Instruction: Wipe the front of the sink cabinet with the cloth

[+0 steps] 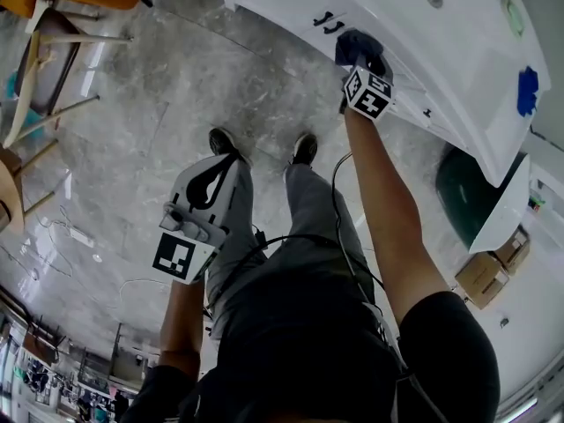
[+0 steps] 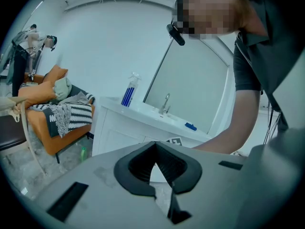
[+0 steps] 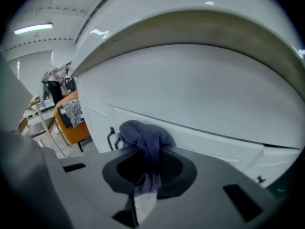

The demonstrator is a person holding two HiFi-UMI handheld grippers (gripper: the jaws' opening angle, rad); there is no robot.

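Right gripper [image 3: 145, 171] pinches the cloth [image 3: 142, 133], bunched end against the cabinet front [image 3: 200, 99] straight ahead, handle [image 3: 112, 138] just left. Left gripper [image 2: 155, 166] pressed together, empty.

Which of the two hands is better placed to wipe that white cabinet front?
The right. The right gripper has its jaws shut on the cloth, up by the cabinet front. The left gripper hangs low beside the person's leg, jaws together and empty, away from the cabinet.
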